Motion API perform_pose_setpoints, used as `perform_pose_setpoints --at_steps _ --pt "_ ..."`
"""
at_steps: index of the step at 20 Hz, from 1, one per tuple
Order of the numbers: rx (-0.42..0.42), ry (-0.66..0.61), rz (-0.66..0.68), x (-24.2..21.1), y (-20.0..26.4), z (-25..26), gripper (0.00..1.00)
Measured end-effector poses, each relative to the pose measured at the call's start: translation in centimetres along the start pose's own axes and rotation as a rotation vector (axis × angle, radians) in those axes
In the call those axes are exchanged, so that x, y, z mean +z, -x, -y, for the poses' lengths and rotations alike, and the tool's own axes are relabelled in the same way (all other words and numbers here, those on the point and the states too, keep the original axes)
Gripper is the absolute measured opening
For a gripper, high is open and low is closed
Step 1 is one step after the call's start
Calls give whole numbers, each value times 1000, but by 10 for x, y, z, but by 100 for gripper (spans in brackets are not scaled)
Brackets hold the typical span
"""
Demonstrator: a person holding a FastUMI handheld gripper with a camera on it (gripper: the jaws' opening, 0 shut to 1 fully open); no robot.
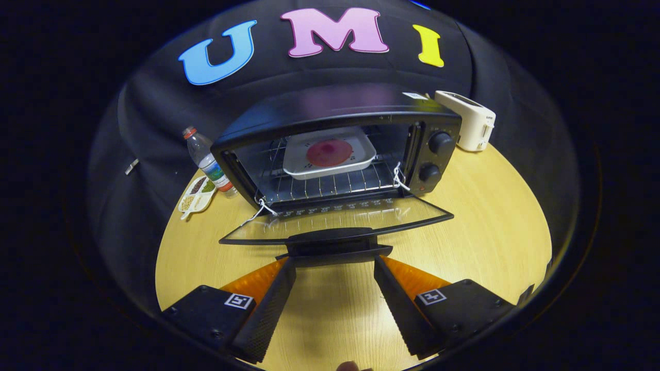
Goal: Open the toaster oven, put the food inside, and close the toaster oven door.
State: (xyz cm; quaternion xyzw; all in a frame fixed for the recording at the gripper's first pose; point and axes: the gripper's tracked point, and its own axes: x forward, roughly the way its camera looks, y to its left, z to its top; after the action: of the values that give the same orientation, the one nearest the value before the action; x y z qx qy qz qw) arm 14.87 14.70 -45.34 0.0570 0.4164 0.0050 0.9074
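The toaster oven (337, 149) sits at twelve o'clock beyond the gripper (335, 265), door (337, 219) folded down flat. A white tray of pink food (329, 153) rests on its rack. The fingers stand apart, tips seemingly flanking the door handle (332, 238).

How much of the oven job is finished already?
Most of it. The toaster oven is open, its door folded down flat, and the white tray with the food already sits on the rack inside. Right now the gripper is open, its fingertips at the door handle, not squeezing it as far as I can tell. What's left: lifting the door shut.
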Motion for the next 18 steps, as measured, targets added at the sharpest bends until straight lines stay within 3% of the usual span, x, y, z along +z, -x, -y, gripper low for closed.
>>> perform_pose_setpoints --at_steps 5,10,18 --pt "4 113 133 50 1 -9 100" --pt "25 101 224 95 9 -9 99" --pt "57 87 413 151 93 9 99"
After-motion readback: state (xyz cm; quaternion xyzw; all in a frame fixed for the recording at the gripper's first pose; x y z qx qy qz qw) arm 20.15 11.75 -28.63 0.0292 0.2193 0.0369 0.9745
